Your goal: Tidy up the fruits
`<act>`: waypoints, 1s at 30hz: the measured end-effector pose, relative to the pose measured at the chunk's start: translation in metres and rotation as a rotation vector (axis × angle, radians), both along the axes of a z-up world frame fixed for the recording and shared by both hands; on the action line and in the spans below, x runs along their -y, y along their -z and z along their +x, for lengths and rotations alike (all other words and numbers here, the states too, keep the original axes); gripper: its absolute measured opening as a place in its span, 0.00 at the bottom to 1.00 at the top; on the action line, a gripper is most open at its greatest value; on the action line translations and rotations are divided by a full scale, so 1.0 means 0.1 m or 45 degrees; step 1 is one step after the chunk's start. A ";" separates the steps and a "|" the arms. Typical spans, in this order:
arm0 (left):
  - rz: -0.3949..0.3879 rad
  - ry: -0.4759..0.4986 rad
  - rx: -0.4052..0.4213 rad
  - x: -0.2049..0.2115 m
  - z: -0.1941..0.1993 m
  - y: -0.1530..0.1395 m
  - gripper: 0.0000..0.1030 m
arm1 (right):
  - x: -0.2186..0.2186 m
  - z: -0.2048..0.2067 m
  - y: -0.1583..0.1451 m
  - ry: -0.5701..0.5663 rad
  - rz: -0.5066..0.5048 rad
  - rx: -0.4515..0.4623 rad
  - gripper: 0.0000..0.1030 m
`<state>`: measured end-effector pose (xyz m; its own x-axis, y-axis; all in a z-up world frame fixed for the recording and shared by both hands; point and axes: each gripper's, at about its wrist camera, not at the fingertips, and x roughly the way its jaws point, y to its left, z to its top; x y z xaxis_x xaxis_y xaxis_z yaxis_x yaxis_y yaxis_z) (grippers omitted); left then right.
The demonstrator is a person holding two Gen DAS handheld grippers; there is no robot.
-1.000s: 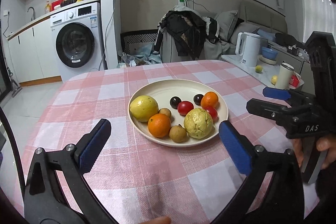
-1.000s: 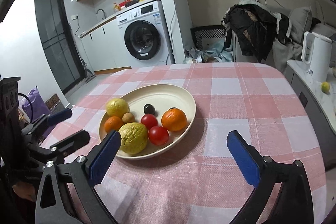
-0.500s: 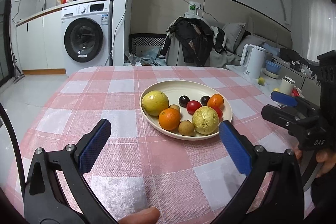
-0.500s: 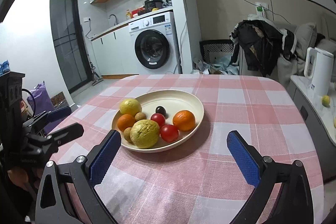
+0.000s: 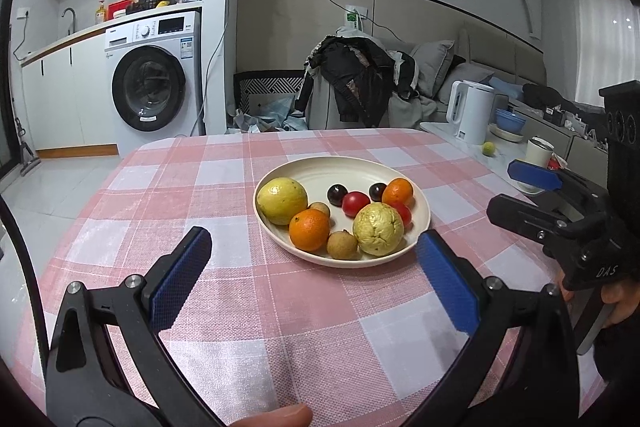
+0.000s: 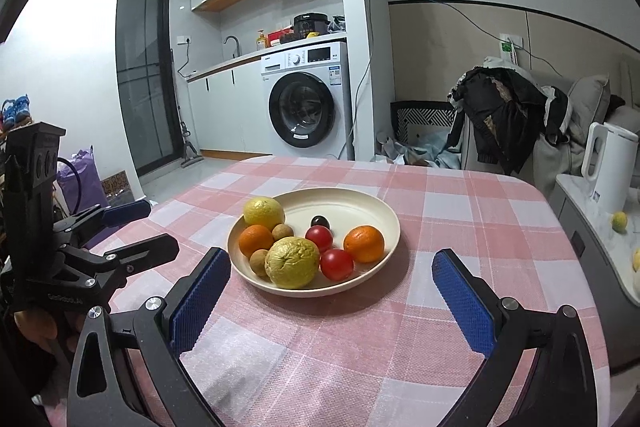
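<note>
A cream plate (image 5: 320, 169) (image 6: 360, 199) on the pink checked tablecloth holds several fruits: a yellow lemon (image 5: 282, 201) (image 6: 264, 211), a wrinkled yellow-green fruit (image 5: 377, 229) (image 6: 292, 262), two oranges (image 5: 309, 235) (image 6: 363, 243), red tomatoes (image 5: 355, 203) (image 6: 337, 264), dark plums (image 5: 337, 195) (image 6: 320, 221) and small brown fruits (image 5: 341, 245) (image 6: 259, 262). My left gripper (image 5: 316, 279) hovers open in front of the plate, nothing between its fingers. My right gripper (image 6: 332, 295) is open too, just short of the plate. Each gripper shows in the other's view, right gripper (image 5: 520, 193), left gripper (image 6: 148, 227).
The table (image 5: 180, 187) ends at a rounded far edge. Beyond stand a washing machine (image 5: 154, 95), a chair piled with dark clothes (image 5: 360, 83) and a side counter with a white kettle (image 5: 470, 113), a cup (image 5: 538, 157) and a small lemon (image 5: 488, 148).
Both cameras have tilted up and drawn back a little, so the plate sits lower and smaller in view. The fruits have not moved. Both grippers stay open.
</note>
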<state>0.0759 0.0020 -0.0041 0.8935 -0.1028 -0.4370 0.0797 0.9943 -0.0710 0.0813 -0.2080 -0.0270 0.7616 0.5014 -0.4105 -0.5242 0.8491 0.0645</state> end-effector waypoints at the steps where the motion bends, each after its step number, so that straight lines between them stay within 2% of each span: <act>1: 0.000 0.004 -0.001 0.01 0.00 0.00 0.99 | -0.01 -0.01 0.00 0.000 -0.003 0.007 1.00; 30: 0.005 0.011 -0.001 0.03 0.01 0.00 0.99 | -0.03 -0.04 -0.01 -0.006 -0.011 0.032 1.00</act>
